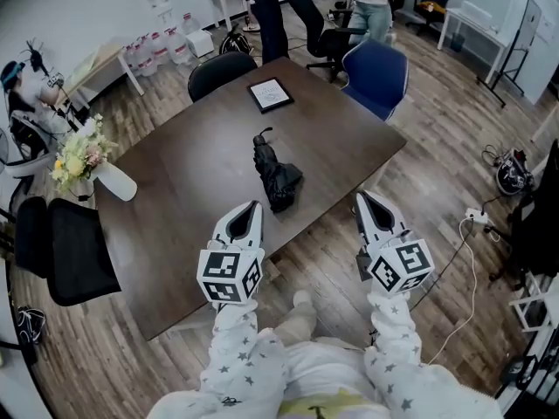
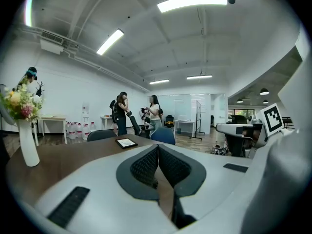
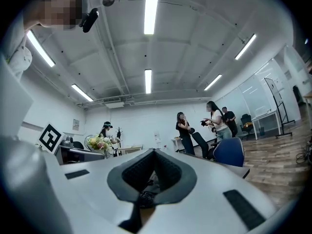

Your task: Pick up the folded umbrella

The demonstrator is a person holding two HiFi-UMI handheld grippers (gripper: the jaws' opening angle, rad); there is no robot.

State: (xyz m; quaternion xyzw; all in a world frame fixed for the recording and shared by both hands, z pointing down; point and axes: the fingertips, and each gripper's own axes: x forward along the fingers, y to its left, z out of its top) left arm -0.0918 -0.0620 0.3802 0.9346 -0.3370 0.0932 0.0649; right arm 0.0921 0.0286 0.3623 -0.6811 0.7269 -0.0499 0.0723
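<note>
A black folded umbrella [image 1: 278, 180] lies slumped on the dark brown table [image 1: 192, 164], a little in from its near edge, strap end pointing to the far side. My left gripper [image 1: 256, 205] hovers just short of the umbrella on its left, jaws shut and empty [image 2: 158, 146]. To the umbrella's right, over the table's near edge, my right gripper [image 1: 361, 196] also has its tips pressed together on nothing [image 3: 154, 151]. Neither gripper touches the umbrella. The left gripper view does not show the umbrella.
A tablet [image 1: 270, 94] lies at the table's far side. A white vase of flowers [image 1: 87, 160] stands at the left end. Black chairs [image 1: 74, 251] and a blue chair [image 1: 377, 75] ring the table. People stand beyond it [image 1: 271, 7]. Cables lie on the floor at right [image 1: 472, 225].
</note>
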